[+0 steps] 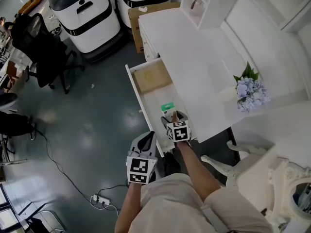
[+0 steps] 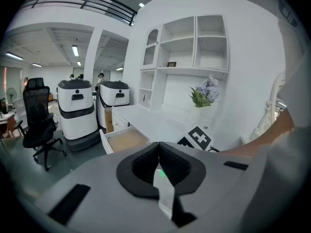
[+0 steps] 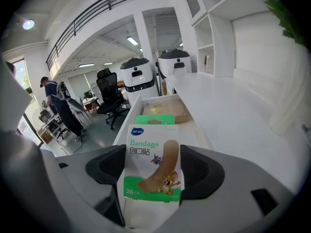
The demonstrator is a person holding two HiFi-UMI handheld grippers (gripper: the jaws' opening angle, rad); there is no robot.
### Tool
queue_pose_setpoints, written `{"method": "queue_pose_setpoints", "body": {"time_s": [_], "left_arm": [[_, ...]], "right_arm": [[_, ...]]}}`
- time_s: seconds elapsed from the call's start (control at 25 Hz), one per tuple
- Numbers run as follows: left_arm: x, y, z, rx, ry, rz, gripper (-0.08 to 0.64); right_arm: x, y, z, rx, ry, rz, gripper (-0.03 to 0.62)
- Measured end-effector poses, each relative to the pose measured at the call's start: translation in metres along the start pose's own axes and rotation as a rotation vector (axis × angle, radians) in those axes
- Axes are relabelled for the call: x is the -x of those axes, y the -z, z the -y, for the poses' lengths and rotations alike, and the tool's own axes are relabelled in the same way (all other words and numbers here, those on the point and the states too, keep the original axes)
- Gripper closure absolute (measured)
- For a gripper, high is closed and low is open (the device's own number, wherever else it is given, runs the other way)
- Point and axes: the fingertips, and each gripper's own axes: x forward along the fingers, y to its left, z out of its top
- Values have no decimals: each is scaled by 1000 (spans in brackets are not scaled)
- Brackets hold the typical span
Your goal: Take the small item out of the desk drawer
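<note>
The white desk's drawer stands pulled open. My right gripper is over its near end, shut on a small white and green bandage box. In the right gripper view the box stands upright between the dark pads, with the drawer stretching away behind it. A flat brown packet lies at the drawer's far end. My left gripper hangs low in front of the drawer, outside it, its jaws shut on nothing.
The white desk top carries a bunch of pale blue flowers and shelving at the back. Two white machines, a cardboard box and a black office chair stand beyond. An ornate white chair is at right, a power strip on the floor.
</note>
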Motion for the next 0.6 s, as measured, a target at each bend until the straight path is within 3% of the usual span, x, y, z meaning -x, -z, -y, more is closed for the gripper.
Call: {"method": "queue_pose_setpoints", "body": {"time_s": [0.6], "left_arm": [[-25, 0, 4, 14, 79, 7, 543]], "right_arm": [[88, -33, 19, -50, 49, 193, 227]]}}
